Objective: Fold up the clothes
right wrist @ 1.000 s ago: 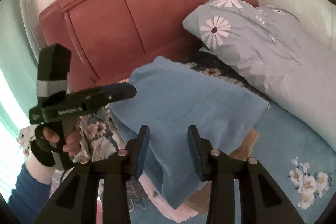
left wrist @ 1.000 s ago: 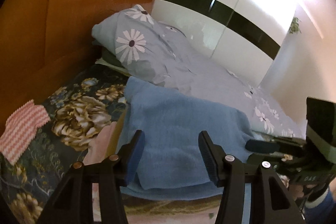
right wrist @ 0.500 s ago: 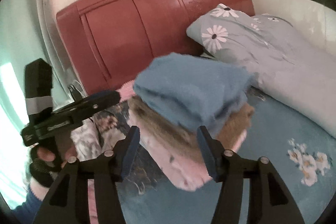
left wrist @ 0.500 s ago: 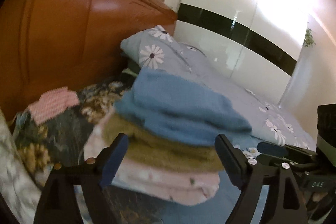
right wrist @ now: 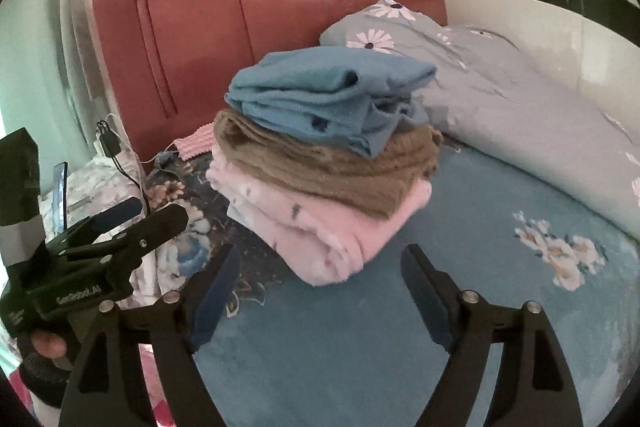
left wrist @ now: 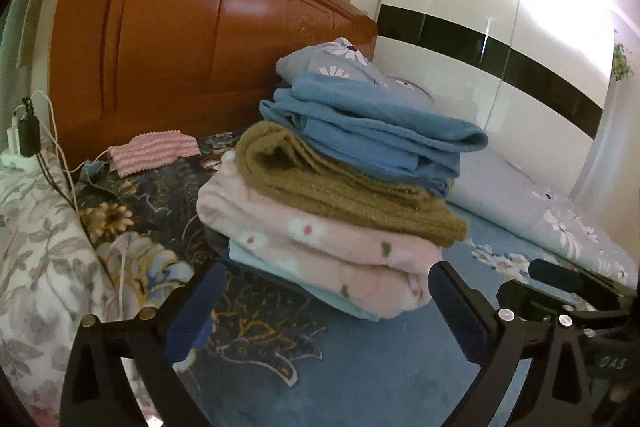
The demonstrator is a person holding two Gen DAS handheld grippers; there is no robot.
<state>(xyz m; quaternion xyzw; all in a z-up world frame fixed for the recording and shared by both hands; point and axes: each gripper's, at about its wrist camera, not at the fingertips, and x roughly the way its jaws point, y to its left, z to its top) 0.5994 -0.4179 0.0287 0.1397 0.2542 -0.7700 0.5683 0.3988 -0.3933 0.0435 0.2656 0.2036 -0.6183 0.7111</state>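
A stack of folded clothes sits on the blue flowered bed sheet. A blue garment lies on top, over an olive-brown knit, a pink flowered fleece and a pale blue layer at the bottom. My left gripper hangs low in front of the stack, its jaws opening wide with nothing gripped. My right gripper is also in front of the stack, jaws opening and empty. Each gripper appears in the other's view: the left gripper and the right gripper.
A brown wooden headboard stands behind the stack. A grey daisy-print pillow and duvet lie to the right. A pink striped cloth and charger cables are at the left. A white wardrobe lines the far wall.
Both grippers drew back and down from the blue garment, which now rests on top of the stack. Both pairs of jaws spread wider.
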